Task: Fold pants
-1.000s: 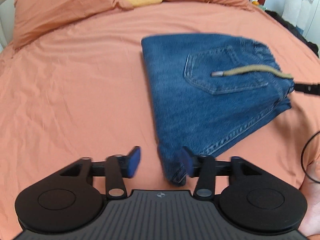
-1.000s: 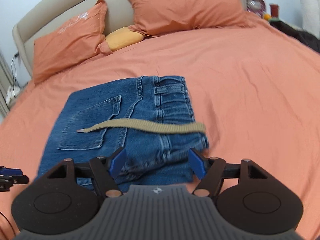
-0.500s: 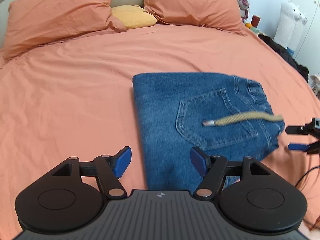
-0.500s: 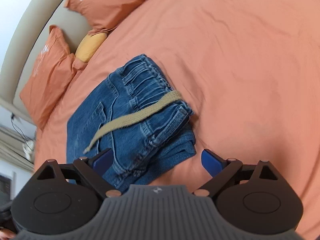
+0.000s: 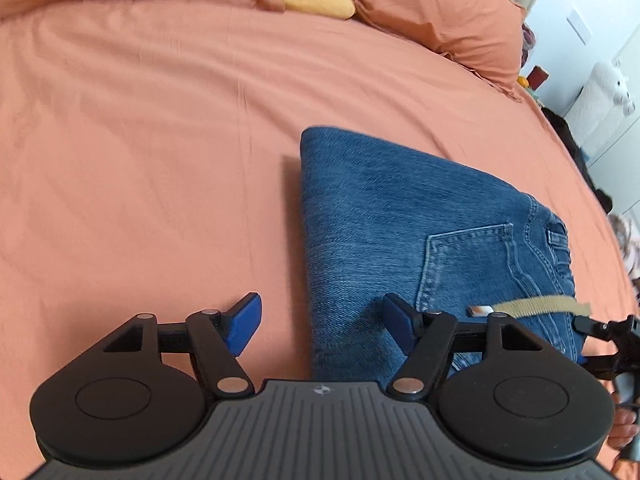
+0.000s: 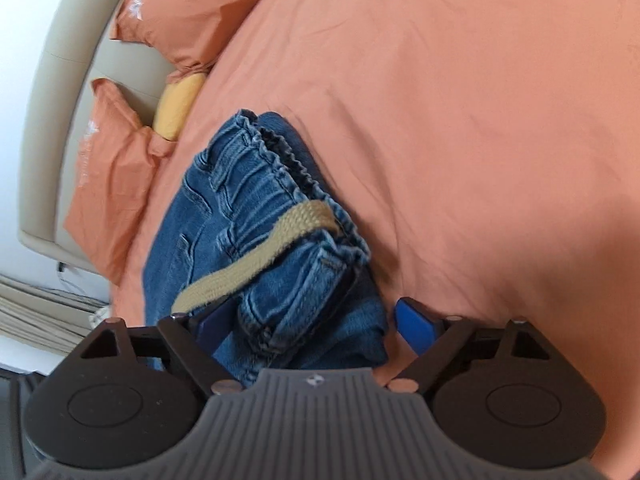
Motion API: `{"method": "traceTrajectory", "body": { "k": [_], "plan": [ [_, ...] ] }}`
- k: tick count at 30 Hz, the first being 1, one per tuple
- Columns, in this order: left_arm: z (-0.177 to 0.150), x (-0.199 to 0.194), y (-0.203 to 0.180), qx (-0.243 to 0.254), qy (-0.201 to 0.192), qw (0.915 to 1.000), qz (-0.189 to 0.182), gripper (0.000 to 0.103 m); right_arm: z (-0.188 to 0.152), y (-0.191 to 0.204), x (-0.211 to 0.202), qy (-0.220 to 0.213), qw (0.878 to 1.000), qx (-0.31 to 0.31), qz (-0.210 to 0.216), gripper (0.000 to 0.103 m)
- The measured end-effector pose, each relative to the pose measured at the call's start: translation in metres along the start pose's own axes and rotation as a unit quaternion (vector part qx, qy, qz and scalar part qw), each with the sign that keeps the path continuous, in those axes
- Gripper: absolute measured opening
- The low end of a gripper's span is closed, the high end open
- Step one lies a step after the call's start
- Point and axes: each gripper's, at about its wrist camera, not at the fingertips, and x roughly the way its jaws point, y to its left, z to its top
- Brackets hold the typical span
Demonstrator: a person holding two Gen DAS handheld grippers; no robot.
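Between the spread fingers of both the left gripper [image 5: 322, 326] and right gripper [image 6: 306, 326], the folded pants [image 5: 404, 236], ungrasped.

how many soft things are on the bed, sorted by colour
Orange pillows: 2
Yellow cushion: 1
Blue folded jeans: 1
Tan drawstring on the jeans: 1
Total: 5

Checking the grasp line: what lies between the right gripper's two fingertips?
In the right wrist view, the right gripper stands open astride the folded jeans' waistband corner; the tan drawstring crosses near its left finger.
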Motion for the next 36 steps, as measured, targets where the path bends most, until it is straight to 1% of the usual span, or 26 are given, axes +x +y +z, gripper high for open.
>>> {"method": "traceTrajectory", "body": {
  "k": [2,5,7,8,10,11,12,13,15,16,17,18,20,22,24,26,27,29,33,36],
  "plan": [
    [0.0,0.009,0.006,-0.011,0.001,0.9999,-0.013,0.08,0.002,-0.002,0.004,0.001,1.0,-0.009,0.008,0.081],
    [0.003,0.019,0.012,-0.03,-0.005,0.9989,-0.037,0.08,0.005,-0.003,0.009,0.0,1.0,-0.022,0.02,0.075],
    [0.004,0.024,0.014,-0.04,-0.006,0.998,-0.048,0.076,0.008,-0.007,0.011,-0.001,0.999,-0.019,0.032,0.072],
    [0.004,0.027,0.015,-0.044,-0.005,0.9976,-0.053,0.073,0.009,-0.01,0.012,-0.003,0.999,-0.018,0.038,0.067],
    [0.004,0.028,0.013,-0.044,-0.006,0.9971,-0.061,0.064,0.009,-0.013,0.014,-0.006,0.999,-0.019,0.046,0.063],
    [0.004,0.028,0.012,-0.044,-0.006,0.9969,-0.065,0.054,0.008,-0.011,0.015,-0.009,0.999,-0.021,0.047,0.061],
    [0.004,0.028,0.011,-0.046,-0.004,0.9963,-0.073,0.038,0.007,-0.01,0.014,-0.011,0.999,-0.025,0.047,0.056],
    [0.004,0.027,0.009,-0.048,-0.002,0.996,-0.075,0.036,0.006,-0.008,0.014,-0.011,0.998,-0.026,0.049,0.052],
    [0.005,0.024,-0.001,-0.028,-0.003,0.998,-0.057,0.025,0.005,-0.005,0.012,-0.012,0.998,-0.027,0.049,0.046],
    [0.006,0.022,-0.007,-0.018,-0.004,0.9988,-0.046,0.022,0.004,-0.001,0.01,-0.013,0.998,-0.034,0.044,0.045],
    [0.007,0.021,-0.014,-0.009,-0.005,0.9993,-0.035,0.015,0.004,0.003,0.009,-0.015,0.998,-0.041,0.039,0.043],
    [0.007,0.018,-0.02,-0.002,-0.008,0.9996,-0.027,0.012,0.004,0.008,0.007,-0.017,0.998,-0.048,0.033,0.041],
    [0.009,0.011,-0.032,0.014,-0.013,0.9998,-0.005,0.011,0.003,0.018,0.001,-0.024,0.998,-0.062,0.023,0.037],
    [0.01,0.004,-0.039,0.022,-0.018,0.9996,0.006,0.01,0.002,0.027,-0.006,-0.03,0.997,-0.068,0.021,0.034],
    [0.013,-0.008,-0.044,0.023,-0.024,0.9994,0.006,0.009,0.002,0.039,-0.015,-0.034,0.996,-0.076,0.023,0.031],
    [0.016,-0.023,-0.047,0.023,-0.03,0.9993,-0.002,0.009,0.002,0.054,-0.024,-0.035,0.995,-0.092,0.025,0.03],
    [0.016,-0.032,-0.05,0.029,-0.035,0.999,-0.001,0.009,0.001,0.062,-0.028,-0.035,0.994,-0.101,0.027,0.029],
    [0.018,-0.051,-0.056,0.051,-0.045,0.9976,0.013,0.008,-0.004,0.08,-0.036,-0.032,0.992,-0.12,0.031,0.029],
    [0.021,-0.096,-0.047,0.055,-0.062,0.9963,0.024,0.007,-0.018,0.113,-0.048,-0.029,0.989,-0.139,0.051,0.029],
    [0.022,-0.131,-0.035,0.055,-0.074,0.995,0.039,0.007,-0.036,0.139,-0.051,-0.023,0.985,-0.153,0.074,0.029]
  ]
}}
